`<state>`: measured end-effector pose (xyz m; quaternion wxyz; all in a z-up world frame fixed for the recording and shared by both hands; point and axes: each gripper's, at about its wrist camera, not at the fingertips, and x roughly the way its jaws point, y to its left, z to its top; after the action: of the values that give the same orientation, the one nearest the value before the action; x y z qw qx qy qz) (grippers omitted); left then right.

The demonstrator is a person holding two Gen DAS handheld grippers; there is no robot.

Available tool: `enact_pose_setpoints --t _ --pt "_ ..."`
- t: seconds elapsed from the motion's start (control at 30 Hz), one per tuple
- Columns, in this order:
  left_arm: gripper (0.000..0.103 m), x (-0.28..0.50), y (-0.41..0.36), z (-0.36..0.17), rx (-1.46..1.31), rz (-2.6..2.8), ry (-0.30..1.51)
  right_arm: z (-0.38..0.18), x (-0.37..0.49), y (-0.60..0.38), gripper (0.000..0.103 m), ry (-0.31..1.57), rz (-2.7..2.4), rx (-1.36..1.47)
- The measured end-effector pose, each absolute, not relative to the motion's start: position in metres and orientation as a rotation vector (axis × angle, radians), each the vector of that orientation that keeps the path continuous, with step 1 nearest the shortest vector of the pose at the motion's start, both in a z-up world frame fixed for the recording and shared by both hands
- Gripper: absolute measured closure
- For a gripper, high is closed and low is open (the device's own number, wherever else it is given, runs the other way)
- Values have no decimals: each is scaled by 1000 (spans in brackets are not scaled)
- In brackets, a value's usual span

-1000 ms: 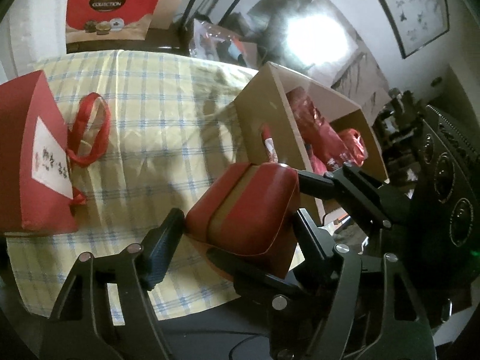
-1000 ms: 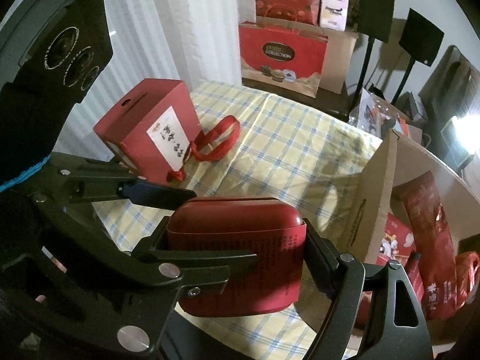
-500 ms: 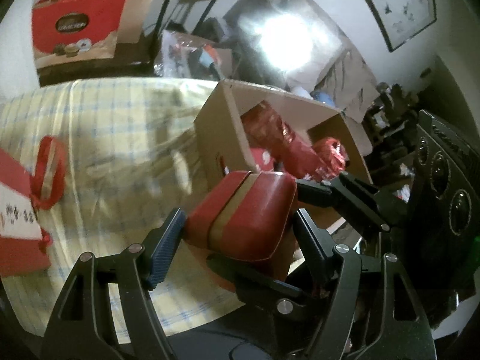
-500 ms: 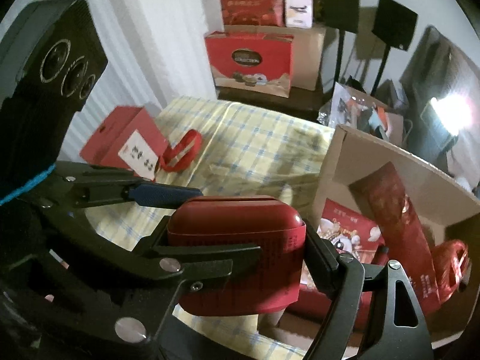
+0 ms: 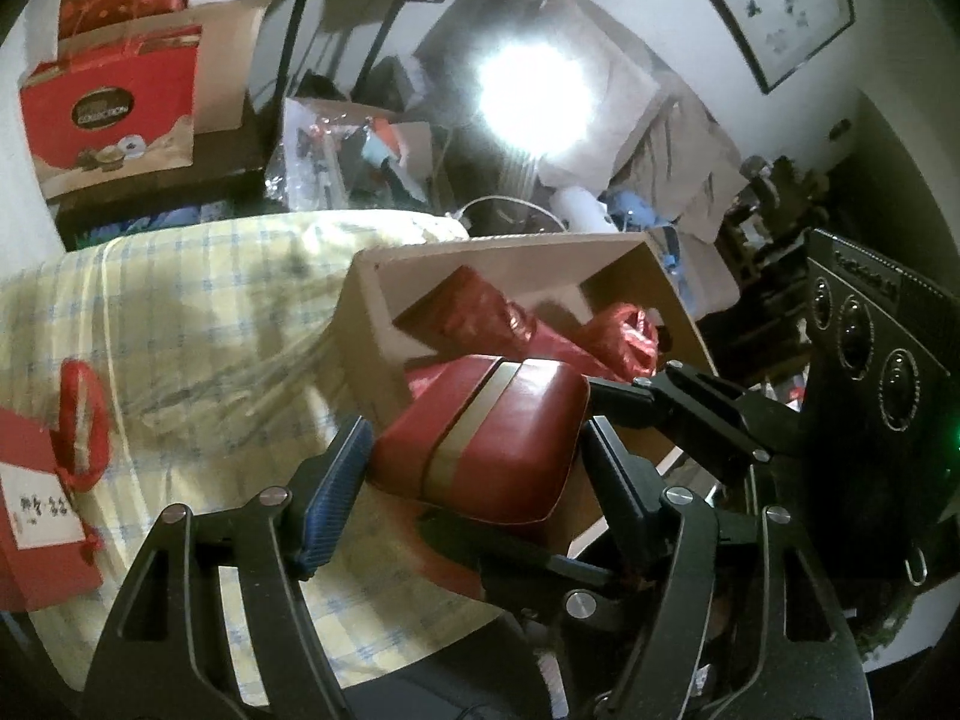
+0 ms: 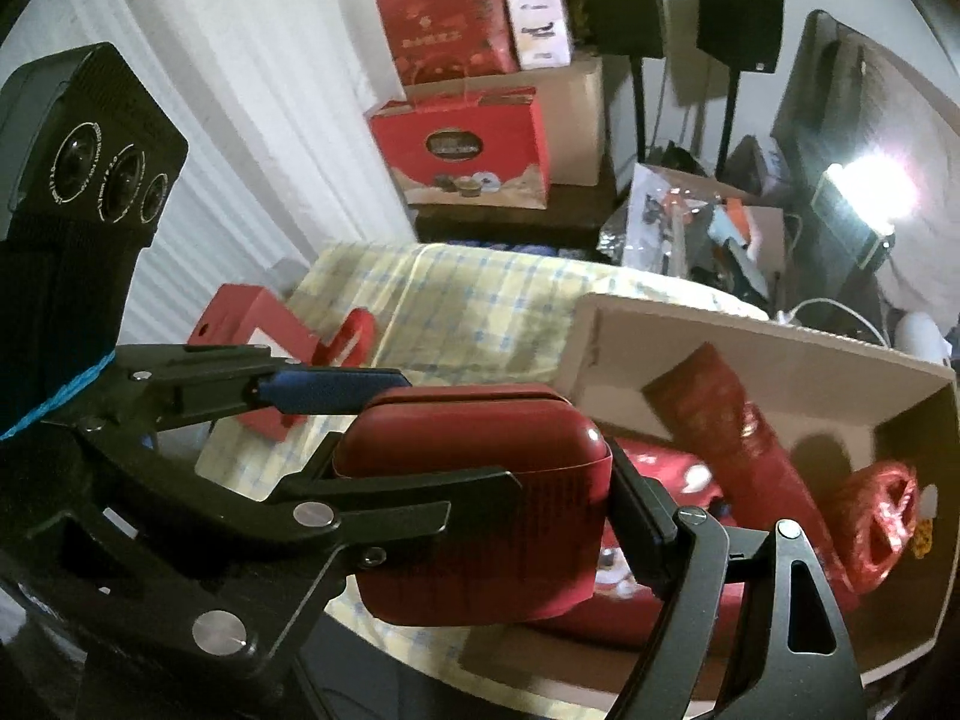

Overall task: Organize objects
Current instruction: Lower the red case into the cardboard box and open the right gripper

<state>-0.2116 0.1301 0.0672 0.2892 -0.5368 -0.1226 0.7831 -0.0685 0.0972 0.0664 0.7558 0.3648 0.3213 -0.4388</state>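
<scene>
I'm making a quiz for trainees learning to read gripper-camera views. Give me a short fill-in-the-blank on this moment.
1. Both grippers are shut on one ____ case.
2. The open cardboard box already holds ____ packages.
3. The table is covered by a yellow ____ cloth.
4. The left gripper has a ____ pad on one finger.

Missing words: red; red; checked; blue

The room is dim. One bright lamp (image 5: 528, 102) glares white and washes out what sits around it. Dark shadows lie on the checked cloth (image 5: 198, 312). Both pictures bend round at the edges, with black corners, and look a bit soft.
</scene>
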Motion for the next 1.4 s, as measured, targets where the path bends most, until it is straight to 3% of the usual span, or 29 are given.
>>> enact_pose_setpoints --t 0.63,0.73,1.07,1.4 --pt "34 -256 216 4 -1578 1945 -197 -7 -147 65 20 726 -1038 979" --pt "25 -260 217 2 -1575 1986 -190 -21 -155 61 20 728 -1044 1011" --pt "23 -265 202 7 -1556 2055 -224 -46 -159 47 20 707 -1107 1042" --pt "10 -250 175 30 -1484 2226 -177 -30 -162 48 16 622 -1149 1032"
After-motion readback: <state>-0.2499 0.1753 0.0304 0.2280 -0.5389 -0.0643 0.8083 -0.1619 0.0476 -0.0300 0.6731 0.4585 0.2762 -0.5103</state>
